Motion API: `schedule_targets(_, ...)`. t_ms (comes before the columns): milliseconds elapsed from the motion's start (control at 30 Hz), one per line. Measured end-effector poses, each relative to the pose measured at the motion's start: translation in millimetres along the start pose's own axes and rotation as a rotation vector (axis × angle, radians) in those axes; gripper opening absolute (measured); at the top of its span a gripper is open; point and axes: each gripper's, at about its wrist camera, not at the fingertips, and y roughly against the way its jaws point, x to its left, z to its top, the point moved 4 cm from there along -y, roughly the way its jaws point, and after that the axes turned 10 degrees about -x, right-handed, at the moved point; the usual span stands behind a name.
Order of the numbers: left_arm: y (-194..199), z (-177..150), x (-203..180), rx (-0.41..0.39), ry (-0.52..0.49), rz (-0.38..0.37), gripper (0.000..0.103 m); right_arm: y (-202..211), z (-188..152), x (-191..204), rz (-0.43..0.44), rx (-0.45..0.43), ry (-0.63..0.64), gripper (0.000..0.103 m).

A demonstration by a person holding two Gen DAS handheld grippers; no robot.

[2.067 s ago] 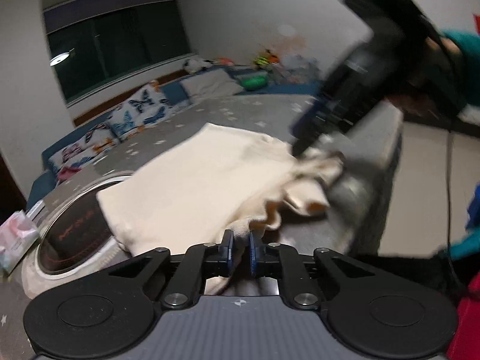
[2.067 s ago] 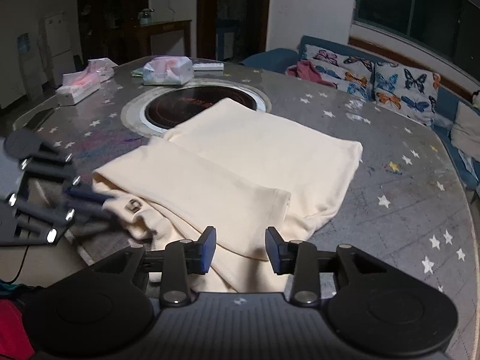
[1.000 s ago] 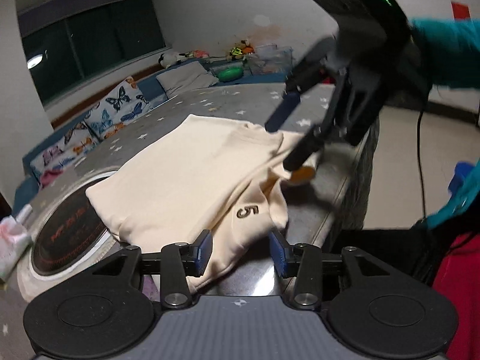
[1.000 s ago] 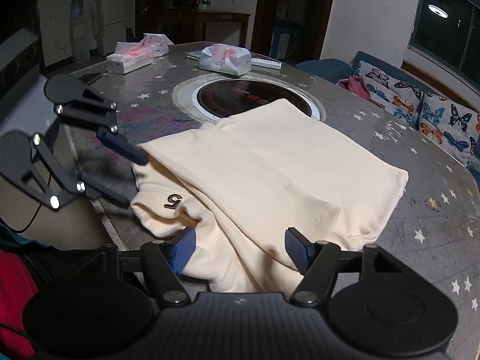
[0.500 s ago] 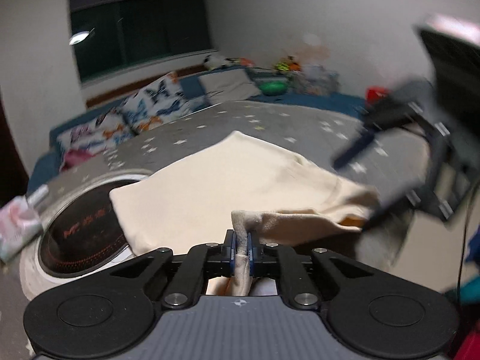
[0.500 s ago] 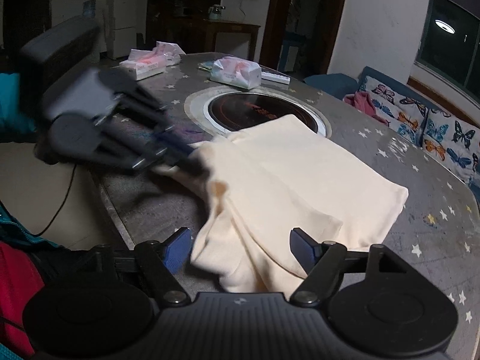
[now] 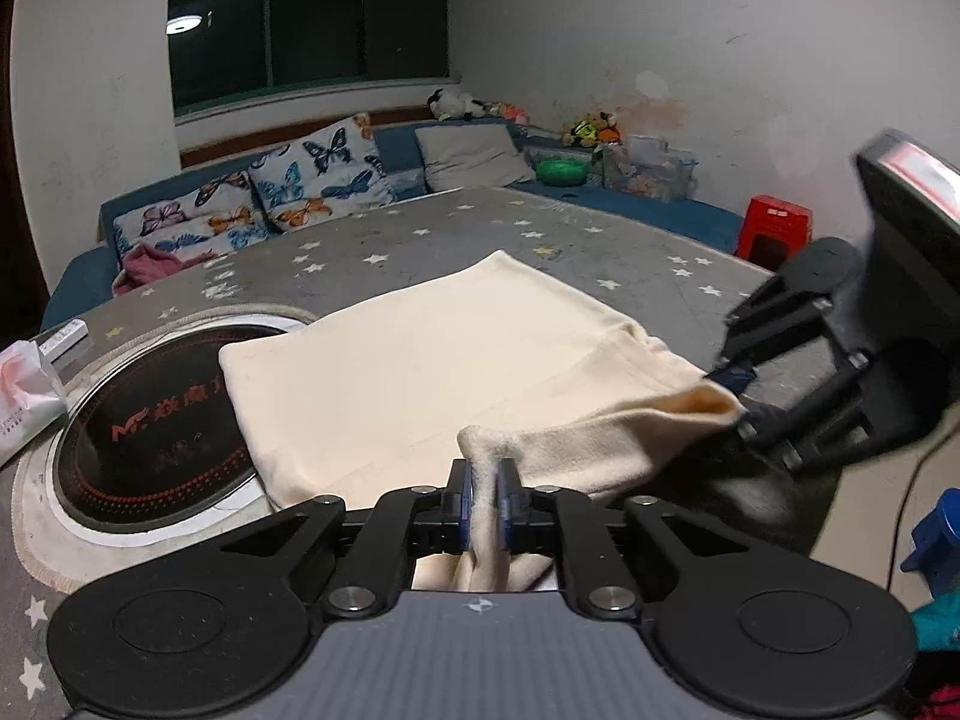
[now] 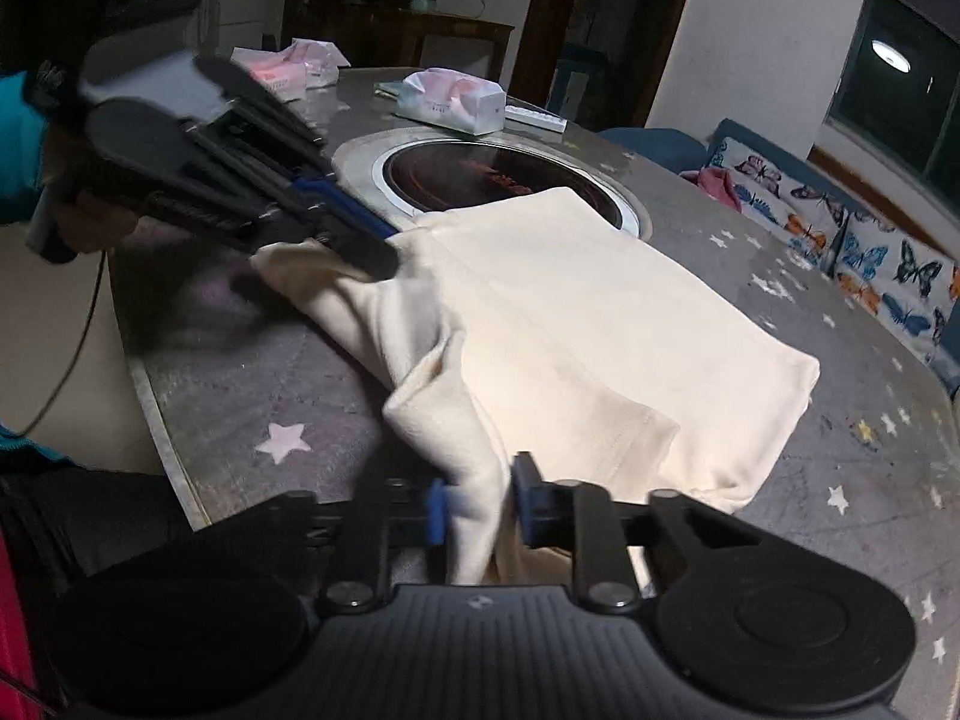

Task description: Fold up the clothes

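The left gripper [image 7: 485,495] was clamped on a raised fold of the cream garment [image 7: 432,360], its blue-padded jaws pressed together with the cloth bunched up between them. The garment lay partly folded on the grey star-patterned table [image 7: 600,252], its left edge overlapping the round black induction cooktop [image 7: 150,420] set into the tabletop. At the right, the right gripper [image 7: 735,390] met the garment's lifted near corner, its fingertips blurred. A tissue pack [image 7: 27,396] sat at the table's left edge. Beyond the table ran a blue sofa [image 7: 660,210] with butterfly cushions [image 7: 312,174], and a red stool [image 7: 777,228] stood at the right.
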Motion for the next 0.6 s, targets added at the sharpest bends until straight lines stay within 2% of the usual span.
schedule_targets(100,15,-6,-6,-0.008,-0.036,-0.008,0.023,0,3,-9,0.012,0.002,-0.05,0.014)
schedule_targets(167,24,-13,-12,-0.011,-0.075,-0.005,0.036,0,4,-13,0.013,0.003,-0.079,0.013)
schedule_targets(233,31,-20,-19,-0.011,-0.129,0.001,0.041,1,4,-14,0.01,0.002,-0.09,0.013)
schedule_targets(600,33,-44,-38,0.013,-0.339,0.024,0.042,5,11,-13,-0.03,-0.012,-0.105,0.013)
